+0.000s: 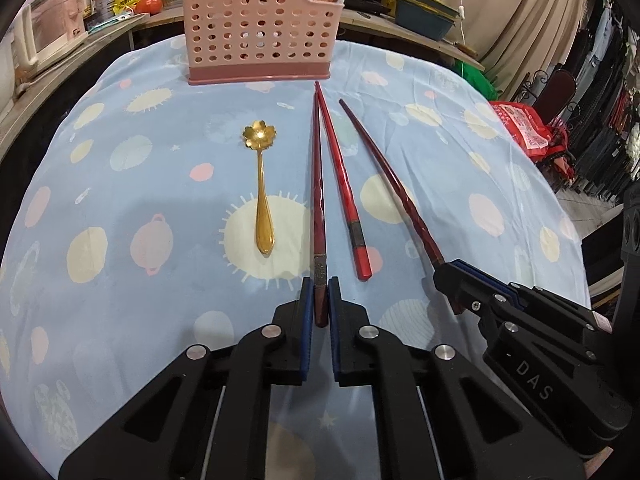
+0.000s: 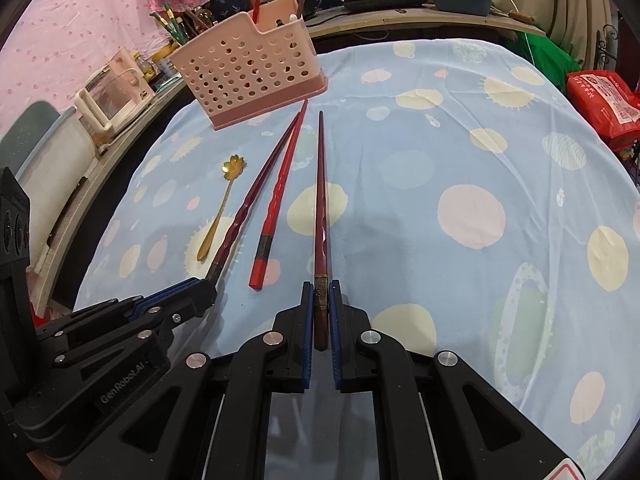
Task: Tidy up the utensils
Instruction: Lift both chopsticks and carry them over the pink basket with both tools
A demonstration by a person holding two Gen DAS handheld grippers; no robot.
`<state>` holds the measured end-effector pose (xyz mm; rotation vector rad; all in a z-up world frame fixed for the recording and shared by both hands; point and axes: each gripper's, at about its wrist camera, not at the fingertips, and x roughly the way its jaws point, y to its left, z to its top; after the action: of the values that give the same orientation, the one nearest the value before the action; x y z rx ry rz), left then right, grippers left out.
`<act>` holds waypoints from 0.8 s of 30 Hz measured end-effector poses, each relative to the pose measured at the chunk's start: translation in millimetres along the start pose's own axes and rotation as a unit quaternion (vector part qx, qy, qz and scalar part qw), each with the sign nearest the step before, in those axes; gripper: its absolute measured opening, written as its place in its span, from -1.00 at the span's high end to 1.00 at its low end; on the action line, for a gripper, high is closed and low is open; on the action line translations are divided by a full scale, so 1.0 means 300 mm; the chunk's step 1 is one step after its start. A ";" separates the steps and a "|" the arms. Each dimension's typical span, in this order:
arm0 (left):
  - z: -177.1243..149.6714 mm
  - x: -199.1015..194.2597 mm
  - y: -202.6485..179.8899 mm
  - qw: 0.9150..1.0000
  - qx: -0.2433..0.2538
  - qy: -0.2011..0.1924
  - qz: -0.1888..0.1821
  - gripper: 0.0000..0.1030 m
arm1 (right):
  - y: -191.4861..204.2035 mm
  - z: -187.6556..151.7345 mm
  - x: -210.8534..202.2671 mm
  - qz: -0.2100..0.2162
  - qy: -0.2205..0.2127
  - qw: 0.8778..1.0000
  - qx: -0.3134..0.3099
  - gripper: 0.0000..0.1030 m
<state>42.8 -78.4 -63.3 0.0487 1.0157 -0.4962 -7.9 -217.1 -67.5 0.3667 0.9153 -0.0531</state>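
Here, left tongs (image 1: pixel 320 300) and right tongs (image 2: pixel 321 304) each clamp one dark-red wooden chopstick (image 1: pixel 318 184) (image 2: pixel 321 200) on the cloth-covered tabletop (image 1: pixel 140 300).

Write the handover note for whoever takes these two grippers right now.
Left gripper: shut on a dark red chopstick at its butt end.
Right gripper: shut on the other dark red chopstick, same way.
Both sticks' tips lie on the tablecloth.
Loose: bright red chopstick, gold flower spoon.
Pink holder already has some utensils standing in it.
Left: all four go in the holder.
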 end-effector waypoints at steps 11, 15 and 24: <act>0.052 -0.167 0.046 0.998 -0.029 -0.052 -0.015 0.86 | 0.030 0.067 -0.168 0.017 -0.060 0.998 0.000 0.85; 0.074 -0.228 0.056 0.996 -0.035 -0.074 -0.018 0.87 | 0.045 0.099 -0.232 0.022 -0.083 0.996 -0.001 0.85; 0.139 -0.356 0.099 0.991 -0.047 -0.120 -0.020 0.86 | 0.089 0.188 -0.360 0.036 -0.131 0.991 -0.011 0.85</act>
<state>43.0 -23.1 41.3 -0.1148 0.8038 -0.4781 -25.8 -222.8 55.9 0.3618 0.6412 -0.0243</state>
